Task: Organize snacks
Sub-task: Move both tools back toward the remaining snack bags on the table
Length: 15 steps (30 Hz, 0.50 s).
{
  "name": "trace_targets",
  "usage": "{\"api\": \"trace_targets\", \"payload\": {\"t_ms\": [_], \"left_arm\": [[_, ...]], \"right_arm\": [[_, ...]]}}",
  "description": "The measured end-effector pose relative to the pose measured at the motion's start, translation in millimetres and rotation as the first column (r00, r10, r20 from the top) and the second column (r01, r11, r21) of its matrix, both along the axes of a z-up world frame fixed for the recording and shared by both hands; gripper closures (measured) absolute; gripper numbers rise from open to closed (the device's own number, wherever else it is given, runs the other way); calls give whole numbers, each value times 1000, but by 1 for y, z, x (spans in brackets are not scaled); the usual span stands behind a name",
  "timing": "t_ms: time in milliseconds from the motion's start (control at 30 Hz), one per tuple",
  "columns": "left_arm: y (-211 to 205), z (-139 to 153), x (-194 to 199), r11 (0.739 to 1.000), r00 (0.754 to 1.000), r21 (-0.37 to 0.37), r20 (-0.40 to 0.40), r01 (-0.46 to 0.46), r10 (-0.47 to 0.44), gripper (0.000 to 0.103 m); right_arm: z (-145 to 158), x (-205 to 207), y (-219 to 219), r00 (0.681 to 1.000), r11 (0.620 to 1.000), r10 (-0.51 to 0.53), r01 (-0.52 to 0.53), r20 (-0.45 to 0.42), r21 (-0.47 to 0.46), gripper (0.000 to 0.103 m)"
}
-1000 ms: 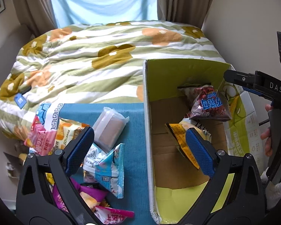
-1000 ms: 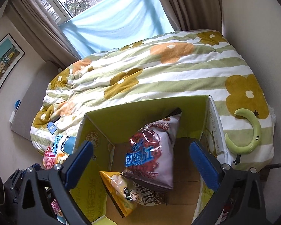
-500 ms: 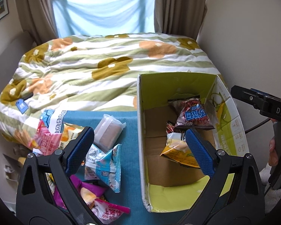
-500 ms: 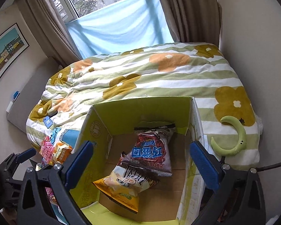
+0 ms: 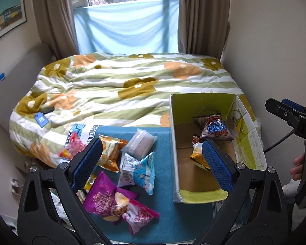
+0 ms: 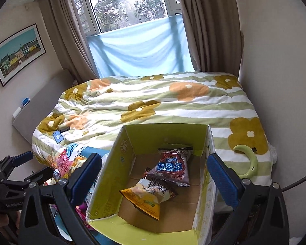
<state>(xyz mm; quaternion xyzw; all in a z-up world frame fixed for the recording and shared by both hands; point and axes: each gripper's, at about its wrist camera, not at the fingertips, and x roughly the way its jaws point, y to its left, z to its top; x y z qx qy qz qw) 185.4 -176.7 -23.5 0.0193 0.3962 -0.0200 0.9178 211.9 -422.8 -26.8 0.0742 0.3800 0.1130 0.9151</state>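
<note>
1. Left gripper (image 5: 151,160): fingers spread wide, nothing between the blue pads; it hangs above the blue cloth (image 5: 163,210), straddling the loose snacks and the box's near-left wall.
2. Right gripper (image 6: 154,176): fingers likewise wide apart and empty; poised over the open cardboard box (image 6: 110,175).
3. Nearest on the cloth: a purple chip bag (image 5: 105,201) touching a pink packet (image 5: 139,216); just beyond, a light-blue packet (image 5: 138,172), an orange packet (image 5: 110,155) and a clear-wrapped brown block (image 5: 141,145); a red-pink packet (image 5: 71,150) at the cloth's far-left edge.
4. Inside the box: a yellow chip bag (image 6: 146,199) lying near the front; a dark red bag with a blue label (image 6: 171,168) behind it, partly overlapping it.
5. Beyond: floral striped duvet (image 6: 153,102); a green crescent toy (image 6: 248,161) on it, right of the box; window (image 6: 130,2) farthest.
</note>
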Motion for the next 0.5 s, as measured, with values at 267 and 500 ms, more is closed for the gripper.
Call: {"api": "trace_targets", "payload": {"t_ms": [267,500], "left_arm": [[80,6,-42,1000,1000,15,22,4,-4,6],[157,-10,-70,999,999,-24,-13,33,-33,6]], "right_arm": [[21,-50,49,994,998,-17,24,104,-65,0],[13,-87,102,996,998,-61,62,66,-11,0]]}}
